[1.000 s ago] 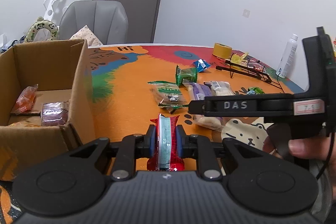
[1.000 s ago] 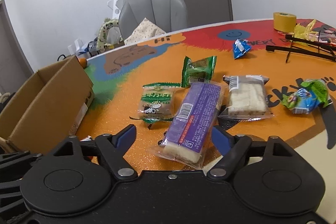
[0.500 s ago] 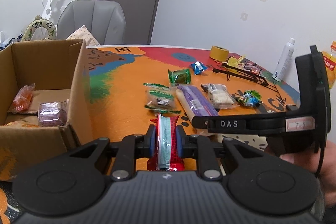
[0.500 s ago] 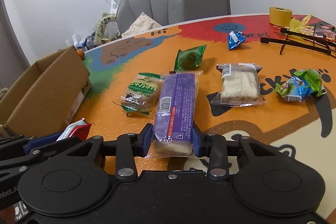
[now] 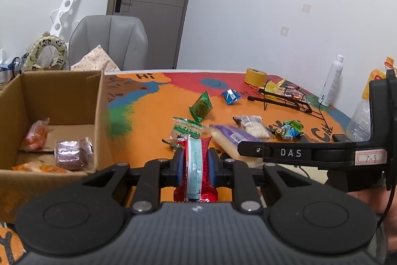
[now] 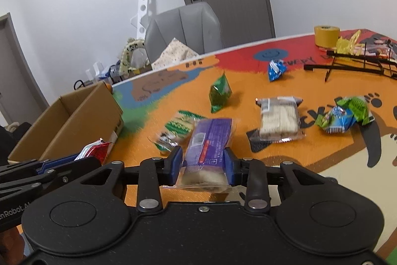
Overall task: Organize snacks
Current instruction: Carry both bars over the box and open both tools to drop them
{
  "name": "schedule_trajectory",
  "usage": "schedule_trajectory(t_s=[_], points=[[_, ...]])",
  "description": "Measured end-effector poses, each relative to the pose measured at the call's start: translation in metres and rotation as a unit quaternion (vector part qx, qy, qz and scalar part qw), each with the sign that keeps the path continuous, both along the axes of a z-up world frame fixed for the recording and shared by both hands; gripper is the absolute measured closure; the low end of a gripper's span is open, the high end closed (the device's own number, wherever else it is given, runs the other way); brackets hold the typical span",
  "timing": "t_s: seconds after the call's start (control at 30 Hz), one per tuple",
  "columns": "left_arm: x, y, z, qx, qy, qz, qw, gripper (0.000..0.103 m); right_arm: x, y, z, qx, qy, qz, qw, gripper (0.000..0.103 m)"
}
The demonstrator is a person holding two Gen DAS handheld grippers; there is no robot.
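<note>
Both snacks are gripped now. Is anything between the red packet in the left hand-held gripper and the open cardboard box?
Nothing visible. The red packet sits clamped in the left hand-held gripper, and the cardboard box lies just to its left, top open. Only the box's near wall must be cleared; the snacks inside leave room.

Left gripper (image 5: 196, 165): matte black plastic, blue pads, silver screws, two round discs, ribbed grey housing. Right gripper (image 6: 203, 165): same build; seen from the side it has white "DAS" lettering, red-bordered handwritten label, thin black cable
</note>
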State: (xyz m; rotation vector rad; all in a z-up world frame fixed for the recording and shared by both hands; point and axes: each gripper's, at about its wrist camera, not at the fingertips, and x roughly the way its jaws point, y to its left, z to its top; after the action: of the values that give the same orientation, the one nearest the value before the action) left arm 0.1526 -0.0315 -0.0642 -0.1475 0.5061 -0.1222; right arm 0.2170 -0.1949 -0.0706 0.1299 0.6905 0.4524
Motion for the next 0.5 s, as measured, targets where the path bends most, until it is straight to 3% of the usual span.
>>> schedule_trajectory(t_s=[0.27,0.5], points=[[-0.005,0.011,0.018,0.007,-0.023,0.012,0.9996,0.084,-0.005,0.006,0.009,0.004,-0.01,0.01,1.0,0.071],[-0.011,0.018,0.024,0.008,-0.032,0.018,0.9993,0.084,-0.008,0.01,-0.006,-0.032,0.032,0.008,0.999,0.073]])
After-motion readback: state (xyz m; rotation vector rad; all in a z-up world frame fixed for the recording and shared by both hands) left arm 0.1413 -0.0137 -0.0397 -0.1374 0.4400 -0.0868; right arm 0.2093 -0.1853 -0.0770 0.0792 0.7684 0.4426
